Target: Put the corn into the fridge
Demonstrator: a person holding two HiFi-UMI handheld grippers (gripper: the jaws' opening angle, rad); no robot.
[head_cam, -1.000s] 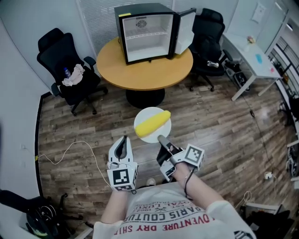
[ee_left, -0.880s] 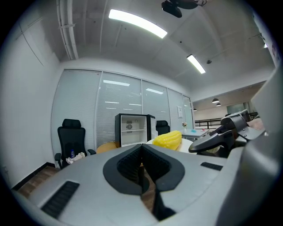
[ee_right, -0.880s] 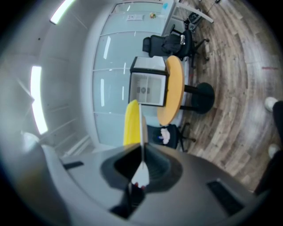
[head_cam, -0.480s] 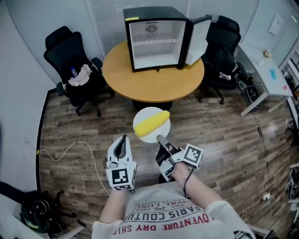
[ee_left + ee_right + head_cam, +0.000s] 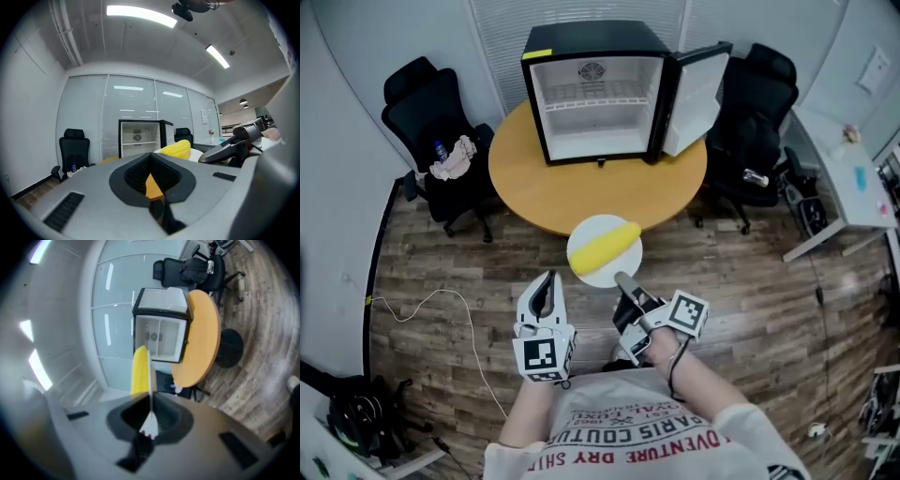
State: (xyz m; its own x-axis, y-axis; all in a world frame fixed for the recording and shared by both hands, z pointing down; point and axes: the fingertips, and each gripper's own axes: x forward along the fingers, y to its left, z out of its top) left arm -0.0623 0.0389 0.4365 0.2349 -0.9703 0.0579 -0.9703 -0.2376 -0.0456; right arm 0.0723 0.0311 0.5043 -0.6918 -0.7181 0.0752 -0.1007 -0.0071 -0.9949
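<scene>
A yellow corn cob (image 5: 607, 246) is being held aloft on a white plate (image 5: 586, 274), in front of the fridge (image 5: 595, 94) and well short of it. The plate's near rim is being gripped edge-on by the right gripper (image 5: 622, 278). The left gripper (image 5: 546, 289) is being held further from the fridge, its jaws closed together on nothing. The fridge is being supported by a round table (image 5: 581, 192), its door open.

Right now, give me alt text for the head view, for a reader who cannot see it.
Seen from above, the right gripper is shut on the rim of a white plate carrying a yellow corn cob, held out toward a round wooden table. A small black fridge stands on it, door open; the left gripper is shut, holding nothing.
</scene>
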